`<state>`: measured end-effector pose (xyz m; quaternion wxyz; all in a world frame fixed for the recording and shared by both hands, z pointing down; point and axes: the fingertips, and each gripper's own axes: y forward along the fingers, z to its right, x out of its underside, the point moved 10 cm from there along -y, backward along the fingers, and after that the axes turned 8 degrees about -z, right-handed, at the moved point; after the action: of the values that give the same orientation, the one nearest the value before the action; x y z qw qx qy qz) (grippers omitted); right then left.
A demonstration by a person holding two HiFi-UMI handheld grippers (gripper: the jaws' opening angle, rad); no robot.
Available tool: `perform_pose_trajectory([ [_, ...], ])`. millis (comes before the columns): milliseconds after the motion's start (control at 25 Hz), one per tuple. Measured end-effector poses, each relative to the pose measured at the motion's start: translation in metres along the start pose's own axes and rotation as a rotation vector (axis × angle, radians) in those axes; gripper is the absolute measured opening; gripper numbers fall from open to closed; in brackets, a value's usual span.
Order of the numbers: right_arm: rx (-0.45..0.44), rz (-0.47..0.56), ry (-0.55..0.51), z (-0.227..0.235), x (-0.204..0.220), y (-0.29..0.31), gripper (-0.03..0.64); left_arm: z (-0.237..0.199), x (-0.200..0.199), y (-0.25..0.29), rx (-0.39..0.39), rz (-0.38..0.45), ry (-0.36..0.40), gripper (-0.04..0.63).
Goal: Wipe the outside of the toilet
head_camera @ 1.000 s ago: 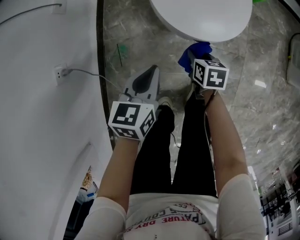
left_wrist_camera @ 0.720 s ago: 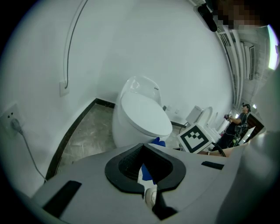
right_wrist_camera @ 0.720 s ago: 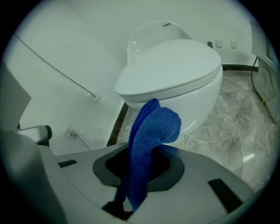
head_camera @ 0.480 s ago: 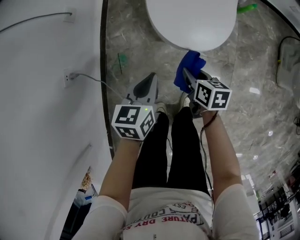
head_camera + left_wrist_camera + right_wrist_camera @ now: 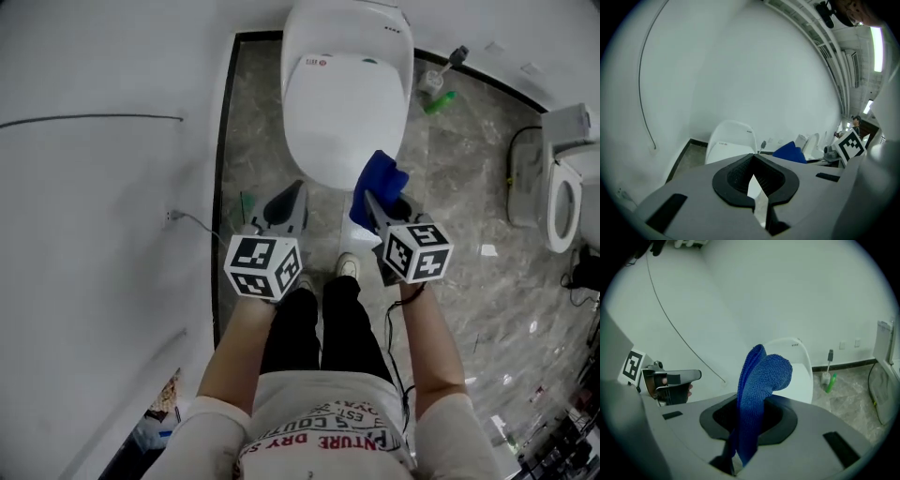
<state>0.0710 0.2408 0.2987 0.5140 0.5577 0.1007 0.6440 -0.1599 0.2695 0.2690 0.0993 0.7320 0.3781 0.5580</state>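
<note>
Blue terry cloth (image 5: 761,380) is pinched between the jaws of the right gripper (image 5: 377,208) and held near the front rim of the white ceramic toilet with closed lid (image 5: 347,103), at twelve o'clock; contact cannot be confirmed. The left gripper (image 5: 289,201) is closed on nothing. Wiping is judged barely started, with the whole outside left.

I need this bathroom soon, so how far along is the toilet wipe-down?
Barely begun, it seems. Done: the blue cloth is pinched in the right claw. In hand: the cloth is held up at the front edge of the toilet; contact cannot be told. Left: seemingly the whole outside, since no wiped patch shows. The left claw is shut and empty.
</note>
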Motion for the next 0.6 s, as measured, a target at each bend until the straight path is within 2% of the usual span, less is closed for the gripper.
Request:
perform_pose_trajectory([
  [200,0.048,0.163,0.003,-0.025,-0.075,-0.081,0.077,0.042,-0.087,-0.040,0.013,0.094,0.003,0.006],
  [400,0.159,0.352,-0.049,-0.050,-0.136,-0.159,0.077,0.068,-0.162,-0.085,0.014,0.208,0.113,0.006],
  [600,0.222,0.458,-0.130,-0.082,-0.163,-0.219,0.077,0.088,-0.200,-0.137,0.018,0.303,0.191,0.006],
])
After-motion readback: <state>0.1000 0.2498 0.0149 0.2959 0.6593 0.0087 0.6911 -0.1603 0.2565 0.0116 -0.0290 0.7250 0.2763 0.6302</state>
